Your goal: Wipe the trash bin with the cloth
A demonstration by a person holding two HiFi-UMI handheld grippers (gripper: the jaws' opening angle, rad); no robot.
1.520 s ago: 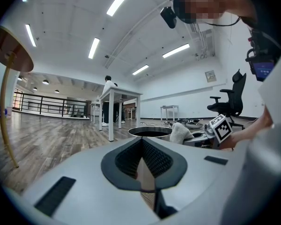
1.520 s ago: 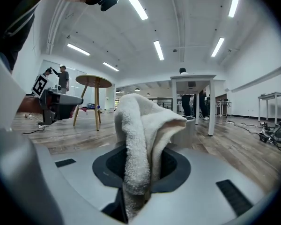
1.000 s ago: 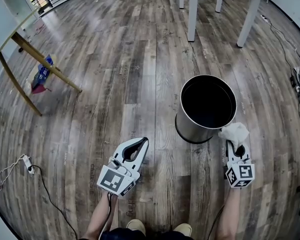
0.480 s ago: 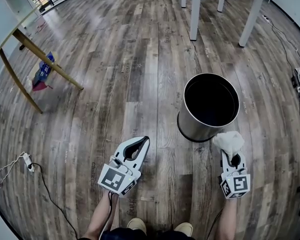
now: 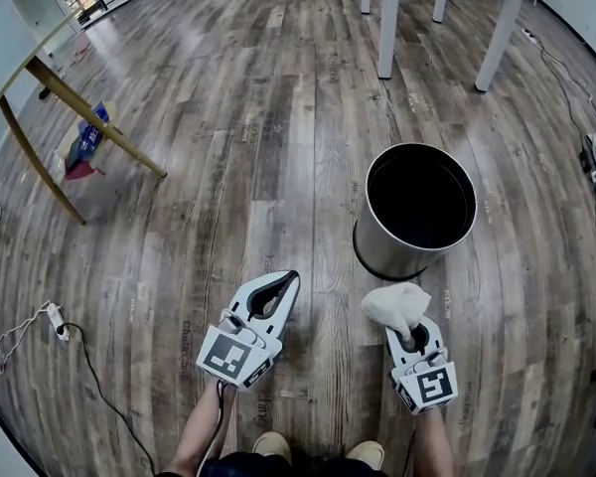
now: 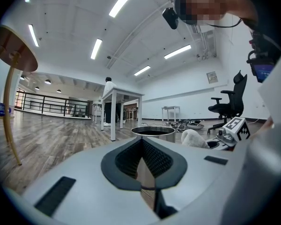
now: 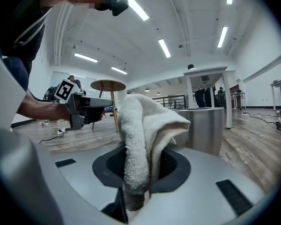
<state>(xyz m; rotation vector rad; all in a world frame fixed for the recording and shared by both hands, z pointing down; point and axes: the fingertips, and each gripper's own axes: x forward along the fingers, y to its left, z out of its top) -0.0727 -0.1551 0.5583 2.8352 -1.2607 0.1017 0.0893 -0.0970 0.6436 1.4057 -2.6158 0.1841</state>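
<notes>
A person stands on a grey-brown wooden floor (image 5: 228, 117), seen from above, holding a pair of tongs in each hand. A round metal trash bin (image 5: 382, 256) stands upright on the floor ahead and to the person's right. Its top is open and its inside is dark.

The right tongs (image 5: 411, 332) are clenched on a white cloth (image 5: 395, 303). The cloth is bunched and rises in a soft fold above the tips. It sits just in front of the bin's near wall, low by the base. In the right gripper view the bin's shiny side shows close behind the cloth, and the two look slightly apart.

The left tongs (image 5: 289, 279) are held to the left of the bin, level with the right tongs and well clear of the cloth. Their tips are pressed together and there is nothing between them.

Slanted wooden legs (image 5: 89, 122) stand at the far left, and white table legs (image 5: 388, 23) stand beyond the bin. A thin cable (image 5: 89, 386) trails across the floor at the lower left.
</notes>
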